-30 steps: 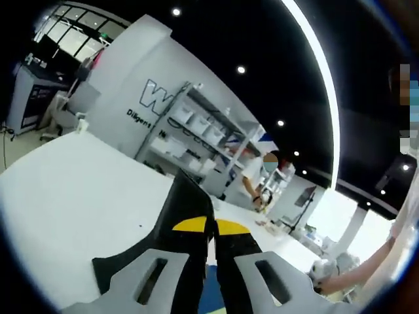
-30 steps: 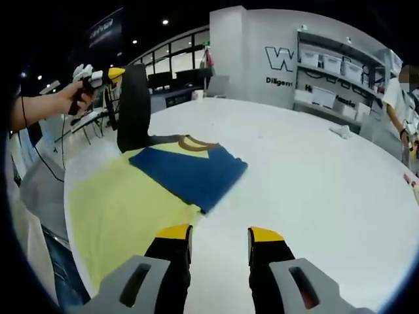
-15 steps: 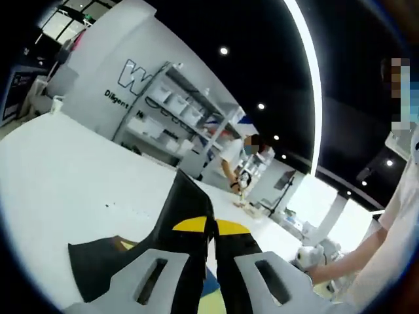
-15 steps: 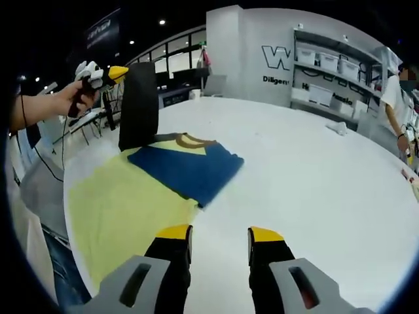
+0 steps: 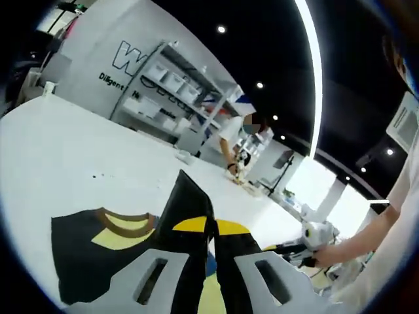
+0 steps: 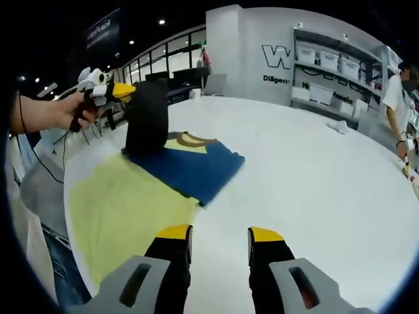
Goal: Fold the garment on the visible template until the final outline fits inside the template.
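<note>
White table [image 6: 314,170], round. Yellow template [image 6: 118,209], flat near the table's edge, largely bare. Garment [image 6: 190,167], blue and black: blue panel folded, partly past the template's rim; black flap raised, unfolded. Left gripper [image 6: 124,89], pressed together on that flap. Right gripper [image 6: 219,235], spread, holding nothing. Folding judged midway.

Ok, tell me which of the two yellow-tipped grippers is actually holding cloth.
The left gripper, held up by the hand: its jaws are shut on a black flap of the garment. The right gripper hangs open over the white table.
</note>
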`<state>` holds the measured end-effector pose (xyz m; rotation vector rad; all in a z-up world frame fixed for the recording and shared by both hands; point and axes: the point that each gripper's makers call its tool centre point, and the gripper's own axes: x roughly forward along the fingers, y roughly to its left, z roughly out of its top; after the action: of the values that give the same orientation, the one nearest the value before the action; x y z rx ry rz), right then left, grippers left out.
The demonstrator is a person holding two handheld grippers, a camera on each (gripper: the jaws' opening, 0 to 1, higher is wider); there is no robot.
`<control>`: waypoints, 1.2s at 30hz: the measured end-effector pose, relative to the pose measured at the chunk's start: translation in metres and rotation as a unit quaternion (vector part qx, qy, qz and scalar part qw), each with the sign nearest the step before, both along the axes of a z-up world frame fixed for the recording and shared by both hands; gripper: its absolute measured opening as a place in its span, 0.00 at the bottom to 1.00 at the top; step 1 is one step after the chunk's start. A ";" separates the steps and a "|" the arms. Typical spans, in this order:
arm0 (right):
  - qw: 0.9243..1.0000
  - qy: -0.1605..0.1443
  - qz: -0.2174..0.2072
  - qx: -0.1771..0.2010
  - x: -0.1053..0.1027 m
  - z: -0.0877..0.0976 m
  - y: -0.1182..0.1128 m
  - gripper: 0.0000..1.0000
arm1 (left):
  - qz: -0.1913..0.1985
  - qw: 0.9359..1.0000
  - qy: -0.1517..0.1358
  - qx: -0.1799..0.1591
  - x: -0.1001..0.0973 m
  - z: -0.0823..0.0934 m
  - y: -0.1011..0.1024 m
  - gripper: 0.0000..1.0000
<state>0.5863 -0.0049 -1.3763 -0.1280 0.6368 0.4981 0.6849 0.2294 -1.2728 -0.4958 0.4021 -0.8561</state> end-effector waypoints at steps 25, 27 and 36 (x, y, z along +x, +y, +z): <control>1.000 0.004 -0.004 -0.001 0.002 -0.003 -0.005 0.28 | -0.032 0.998 0.046 0.029 -0.011 -0.065 -0.072 0.02; 1.000 0.004 -0.003 -0.002 0.002 -0.002 -0.005 0.28 | -0.034 0.998 0.051 0.032 -0.013 -0.070 -0.076 0.02; 1.000 0.005 -0.004 -0.004 0.001 -0.003 -0.007 0.28 | -0.048 0.995 0.069 0.047 -0.026 -0.089 -0.091 0.02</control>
<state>0.5875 -0.0121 -1.3788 -0.1302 0.6480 0.4899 0.6591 0.1386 -1.3618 -0.4527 0.5950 -0.8932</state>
